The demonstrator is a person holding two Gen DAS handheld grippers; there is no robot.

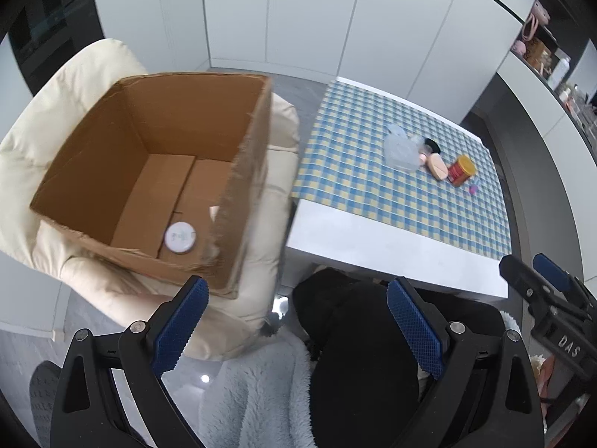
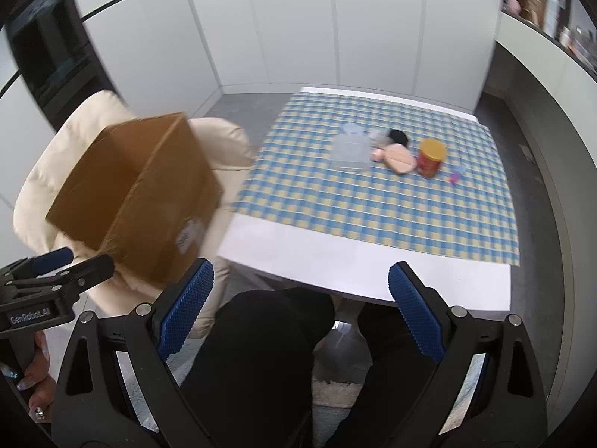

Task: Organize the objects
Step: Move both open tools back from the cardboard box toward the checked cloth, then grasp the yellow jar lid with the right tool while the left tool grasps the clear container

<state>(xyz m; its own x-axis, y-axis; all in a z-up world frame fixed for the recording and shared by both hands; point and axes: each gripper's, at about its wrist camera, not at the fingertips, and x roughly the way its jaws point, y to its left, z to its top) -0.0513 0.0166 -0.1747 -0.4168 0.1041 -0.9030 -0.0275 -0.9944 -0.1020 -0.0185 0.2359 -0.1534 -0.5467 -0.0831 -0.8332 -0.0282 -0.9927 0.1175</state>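
An open cardboard box [image 1: 156, 171] sits on a cream padded chair [image 1: 86, 74]; a white-lidded jar [image 1: 180, 237] lies in its bottom. On the checked cloth of the table [image 2: 373, 201] lie a clear plastic case [image 2: 350, 153], a beige puff [image 2: 400, 158], a small pink piece [image 2: 377, 155], a black round item [image 2: 397, 136], a red jar with a yellow lid [image 2: 431, 157] and a tiny purple thing [image 2: 454, 177]. My left gripper [image 1: 298, 321] is open and empty near the box's close corner. My right gripper [image 2: 300, 298] is open and empty above the person's dark lap.
The table's white front edge [image 1: 391, 246] is close to both grippers. A person's dark-clothed legs [image 2: 261, 354] and a fluffy grey rug [image 1: 261, 392] lie below. White cupboards [image 2: 373, 18] stand behind, and a shelf with items [image 1: 541, 48] at the upper right.
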